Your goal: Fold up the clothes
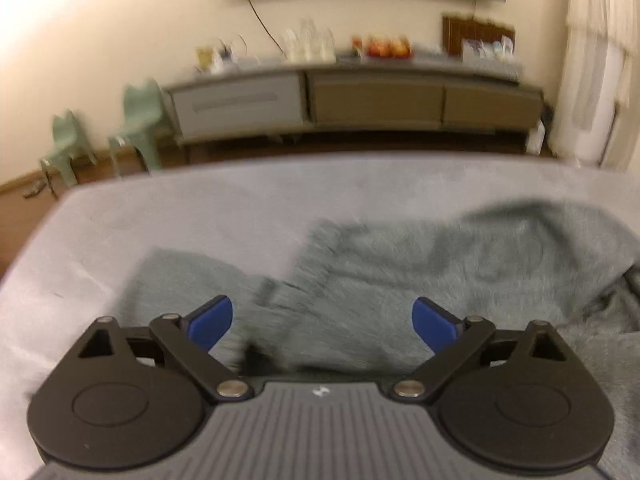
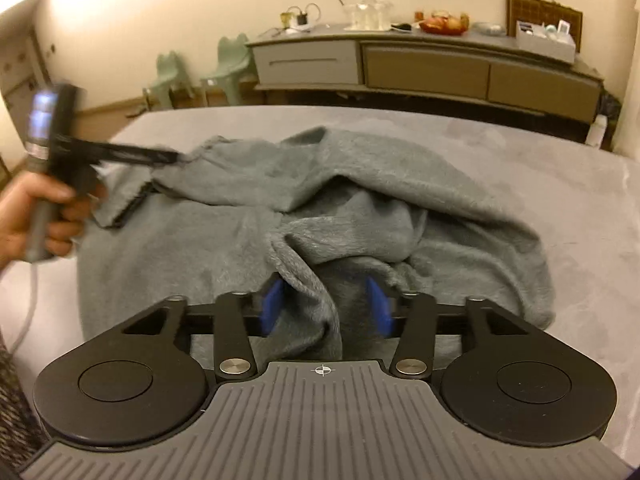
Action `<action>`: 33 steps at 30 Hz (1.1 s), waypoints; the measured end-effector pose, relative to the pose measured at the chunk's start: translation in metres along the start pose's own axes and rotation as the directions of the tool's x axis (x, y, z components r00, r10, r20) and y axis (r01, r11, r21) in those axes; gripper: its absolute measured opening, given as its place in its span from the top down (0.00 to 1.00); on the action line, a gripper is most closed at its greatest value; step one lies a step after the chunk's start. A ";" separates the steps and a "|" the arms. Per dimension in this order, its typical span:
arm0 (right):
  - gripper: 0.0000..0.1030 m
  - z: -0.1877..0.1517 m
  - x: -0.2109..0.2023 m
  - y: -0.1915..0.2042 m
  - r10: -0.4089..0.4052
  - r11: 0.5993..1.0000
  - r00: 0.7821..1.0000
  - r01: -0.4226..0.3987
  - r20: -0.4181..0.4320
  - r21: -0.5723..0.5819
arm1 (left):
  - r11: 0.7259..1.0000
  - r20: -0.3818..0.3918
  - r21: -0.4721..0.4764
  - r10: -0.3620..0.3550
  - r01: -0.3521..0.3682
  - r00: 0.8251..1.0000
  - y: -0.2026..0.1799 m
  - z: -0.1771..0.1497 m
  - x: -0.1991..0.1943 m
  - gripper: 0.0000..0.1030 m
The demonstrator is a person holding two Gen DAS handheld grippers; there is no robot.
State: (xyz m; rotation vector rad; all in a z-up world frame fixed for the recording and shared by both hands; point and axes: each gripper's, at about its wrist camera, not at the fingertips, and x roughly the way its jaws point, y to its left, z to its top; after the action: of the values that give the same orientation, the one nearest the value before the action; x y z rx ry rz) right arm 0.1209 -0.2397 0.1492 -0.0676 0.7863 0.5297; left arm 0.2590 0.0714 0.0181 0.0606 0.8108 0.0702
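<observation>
On the grey bench (image 2: 520,152), the fleece garment (image 2: 240,208) lies bunched, barely folded. Left gripper (image 1: 322,320) gapes empty; right gripper (image 2: 326,306) stands half apart, fabric seemingly loose between.

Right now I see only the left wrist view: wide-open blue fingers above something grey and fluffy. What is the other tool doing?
Observer: The right gripper has its fingers apart, with a raised fold of the grey fleece garment hanging between them.
Operator: Is the garment folded yet?
Observer: No. The right wrist view shows a rumpled heap, with one flap thrown across the middle.
Operator: Who holds my tool?
Observer: A hand grips the handle of the left gripper, which is blurred, by the garment's edge.
</observation>
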 end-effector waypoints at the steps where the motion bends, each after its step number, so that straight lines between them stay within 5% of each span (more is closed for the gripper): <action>1: 0.43 -0.001 0.004 0.004 0.015 0.999 1.000 -0.015 -0.010 -0.031 | 0.999 -0.018 0.040 0.017 -0.016 1.000 -0.009 -0.001 0.010 0.23; 2: 0.32 0.000 0.019 0.015 0.026 0.997 0.999 -0.027 -0.024 -0.075 | 0.996 -0.035 0.082 0.040 -0.037 0.999 -0.018 -0.001 0.019 0.41; 3: 0.27 -0.001 0.031 0.023 0.032 0.993 0.999 -0.037 -0.041 -0.116 | 0.991 -0.051 0.124 0.063 -0.056 0.997 -0.027 -0.001 0.029 0.87; 4: 0.26 -0.003 0.037 0.027 0.030 0.988 0.998 -0.040 -0.063 -0.152 | 0.990 -0.059 0.119 0.080 -0.073 0.995 -0.029 -0.001 0.035 0.98; 6: 0.41 -0.007 0.049 0.036 0.024 0.974 0.994 -0.047 -0.107 -0.222 | 0.990 -0.028 0.046 0.133 -0.132 0.991 -0.019 0.007 0.035 0.98; 7: 0.64 -0.009 0.055 0.040 0.019 0.965 0.992 -0.052 -0.128 -0.257 | 0.986 0.000 0.002 0.169 -0.169 0.986 -0.012 0.013 0.031 0.98; 9: 0.70 -0.011 0.054 0.040 0.000 0.954 0.991 -0.040 -0.134 -0.297 | 0.973 0.121 -0.168 0.182 -0.161 0.976 0.017 0.033 -0.008 0.98; 10: 0.75 -0.011 0.051 0.037 -0.012 0.951 0.992 -0.028 -0.127 -0.309 | 0.962 0.227 -0.248 0.173 -0.115 0.958 0.033 0.042 -0.044 0.98; 14: 0.76 -0.012 0.039 0.018 -0.101 0.944 0.989 0.061 -0.108 -0.325 | 0.922 0.555 -0.373 0.129 0.107 0.822 0.070 0.056 -0.163 0.98; 15: 0.76 -0.012 0.040 0.015 -0.118 0.939 0.985 0.071 -0.122 -0.338 | 0.927 0.567 -0.356 0.111 0.121 0.816 0.068 0.058 -0.176 0.98; 19: 0.76 -0.010 0.039 0.025 -0.079 0.942 0.987 0.028 -0.139 -0.333 | 0.946 0.527 -0.298 0.055 0.124 0.848 0.032 0.100 -0.174 0.98; 21: 0.77 -0.004 0.034 0.040 -0.005 0.952 0.994 -0.027 -0.105 -0.305 | 0.949 0.542 -0.261 -0.009 0.179 0.840 0.000 0.132 -0.174 0.98; 24: 0.81 -0.001 0.031 0.052 0.080 0.958 0.992 -0.102 -0.094 -0.268 | 0.952 0.553 -0.084 -0.200 0.293 0.809 -0.081 0.177 -0.181 0.98; 26: 0.82 -0.001 0.034 0.049 0.091 0.954 0.990 -0.118 -0.109 -0.275 | 0.911 0.483 0.153 -0.408 0.384 0.775 -0.146 0.185 -0.189 0.97; 27: 0.82 -0.002 0.036 0.042 0.068 0.955 0.991 -0.099 -0.115 -0.281 | 0.867 0.422 0.266 -0.498 0.422 0.758 -0.173 0.183 -0.190 0.92; 29: 0.78 -0.006 0.038 0.024 -0.006 0.958 0.992 -0.031 -0.127 -0.285 | 0.820 0.340 0.409 -0.544 0.401 0.767 -0.202 0.166 -0.196 0.82; 31: 0.60 -0.008 0.037 0.006 -0.062 0.962 0.988 0.021 -0.142 -0.274 | 0.862 0.354 0.372 -0.474 0.343 0.806 -0.177 0.137 -0.192 0.23; 33: 0.48 -0.008 0.027 -0.005 -0.086 0.961 0.988 0.049 -0.126 -0.272 | 0.909 0.374 0.302 -0.390 0.287 0.841 -0.140 0.105 -0.185 0.12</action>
State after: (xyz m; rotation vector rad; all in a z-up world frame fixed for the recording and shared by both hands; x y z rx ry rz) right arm 0.1341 -0.2347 0.1236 -0.3839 0.8387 0.5681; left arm 0.2135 -0.0866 0.2122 0.1492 0.3730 -0.3721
